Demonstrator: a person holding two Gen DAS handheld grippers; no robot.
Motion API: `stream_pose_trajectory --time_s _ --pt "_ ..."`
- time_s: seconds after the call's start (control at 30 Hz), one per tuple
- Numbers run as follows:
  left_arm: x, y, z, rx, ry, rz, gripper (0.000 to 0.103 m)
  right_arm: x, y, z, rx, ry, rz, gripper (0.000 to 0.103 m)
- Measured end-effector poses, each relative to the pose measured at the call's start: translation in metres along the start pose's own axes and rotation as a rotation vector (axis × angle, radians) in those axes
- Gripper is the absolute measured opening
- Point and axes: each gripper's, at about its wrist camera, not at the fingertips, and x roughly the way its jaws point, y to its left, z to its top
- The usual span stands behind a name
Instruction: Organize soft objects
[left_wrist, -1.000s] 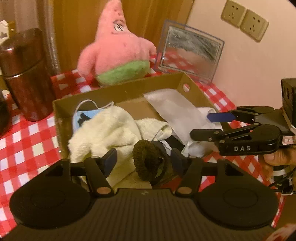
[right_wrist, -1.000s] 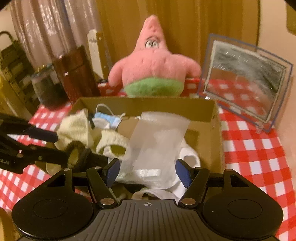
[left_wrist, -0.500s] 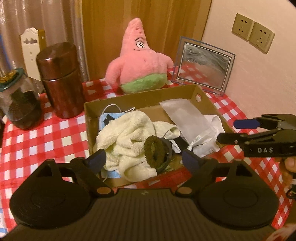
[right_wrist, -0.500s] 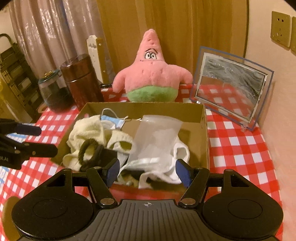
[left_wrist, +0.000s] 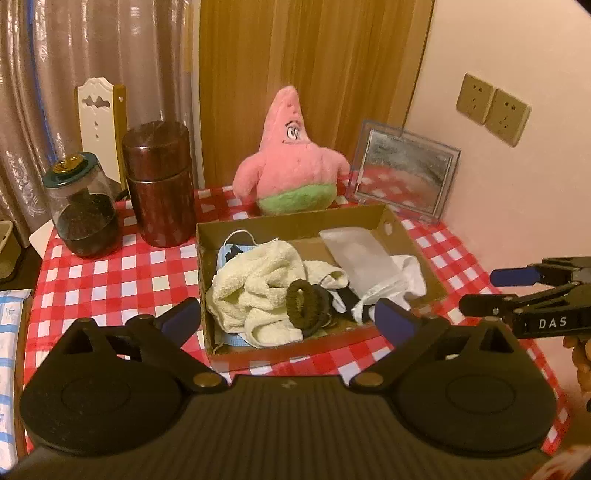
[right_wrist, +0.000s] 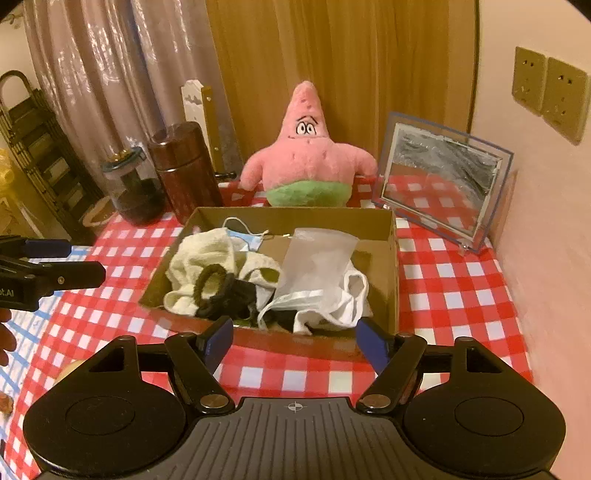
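Shallow brown cardboard box (right_wrist: 391, 258) at table centre, holding the soft items of the task: a crumpled cream terry towel (left_wrist: 255, 280) at 9 o'clock within the box, a dark brown fabric hair tie (left_wrist: 306, 304) lying on the towel's 4 o'clock edge, a pale blue face mask (right_wrist: 247, 238) with white ear loops partly buried under the towel at 11 o'clock, a translucent white pouch (right_wrist: 317, 262) at centre-right, and a white cloth with looped straps (right_wrist: 347, 299) at 4 o'clock. All would likely handle as light, limp and compressible; none appears fragile or slippery, though the pouch's smooth film may slide between pads. Judged best holds: a raised fold of the towel, the upstanding rim of the hair tie, a loop of the mask or cloth. The left gripper (left_wrist: 288, 317) and right gripper (right_wrist: 293, 338) both hover just short of the box's 6 o'clock wall, fingers spread wide and holding nothing. A pink star-shaped plush toy with green shorts (right_wrist: 306, 162) sits outside the box at 12 o'clock, a candidate for placing. Surroundings on the red-and-white checked tablecloth (right_wrist: 461, 288): a dark brown cylindrical canister (left_wrist: 159, 184) and a glass jar with a green lid (left_wrist: 81, 206) at 10 o'clock, a clear acrylic picture frame (right_wrist: 443, 177) at 2 o'clock. The box walls and overlapping items are the main obstructions.
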Motion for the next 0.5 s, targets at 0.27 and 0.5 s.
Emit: stream_pose_trajectory --time_s 0.27,0.5 --pt "-0.046 -0.015 -0.026 -0.011 -0.017 0.002 0.103 -0.045 0.015 -0.018 0.007 -0.017 -0.001 0.074" --pt "-0.091 -0.034 -0.061 -0.044 -0.054 0.076 0.103 -0.086 0.023 -0.046 0.05 -0.012 0.017 0.074"
